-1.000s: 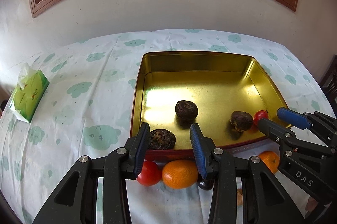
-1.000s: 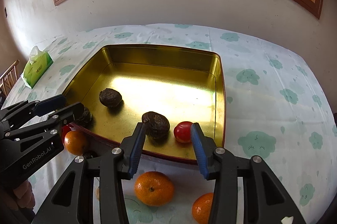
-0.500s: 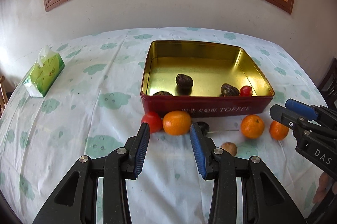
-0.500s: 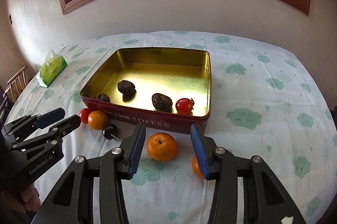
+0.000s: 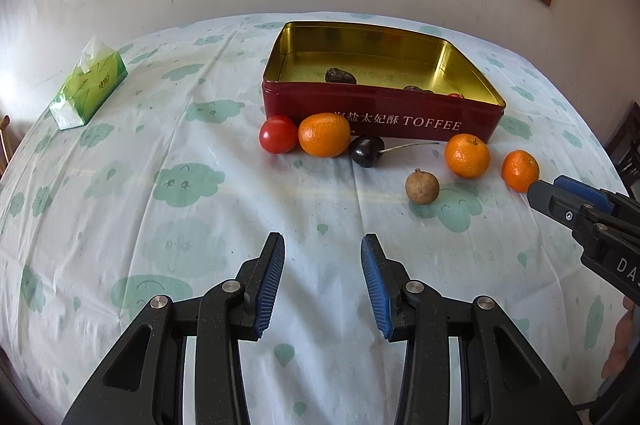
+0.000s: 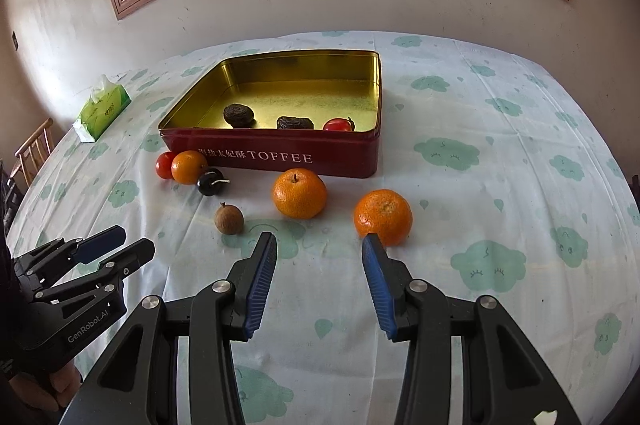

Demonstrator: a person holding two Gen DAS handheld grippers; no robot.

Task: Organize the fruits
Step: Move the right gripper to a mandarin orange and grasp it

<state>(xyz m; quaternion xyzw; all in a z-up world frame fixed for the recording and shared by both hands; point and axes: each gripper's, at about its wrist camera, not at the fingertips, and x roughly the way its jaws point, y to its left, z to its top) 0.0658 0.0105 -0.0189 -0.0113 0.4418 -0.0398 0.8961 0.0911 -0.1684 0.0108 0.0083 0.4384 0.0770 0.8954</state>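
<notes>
Change: both grippers have pulled back from the tin [image 5: 380,123]; one second ago they were over its front edge, now they hang over the cloth [image 5: 180,185], well apart from it.
Left gripper [image 5: 322,281]: spread, holding nothing.
Right gripper [image 6: 319,279]: spread, holding nothing; an orange [image 6: 383,217] lies just beyond its right finger.
In the tin: two dark fruits [image 6: 238,114] and a small tomato [image 6: 338,125].
Outside the tin: tomato [image 5: 278,134], three oranges, cherry [image 5: 365,151], brown fruit [image 5: 422,187], all in front of the tin.
Meaning: I judge one drop is finished and a new pick begins; six fruits remain.
</notes>
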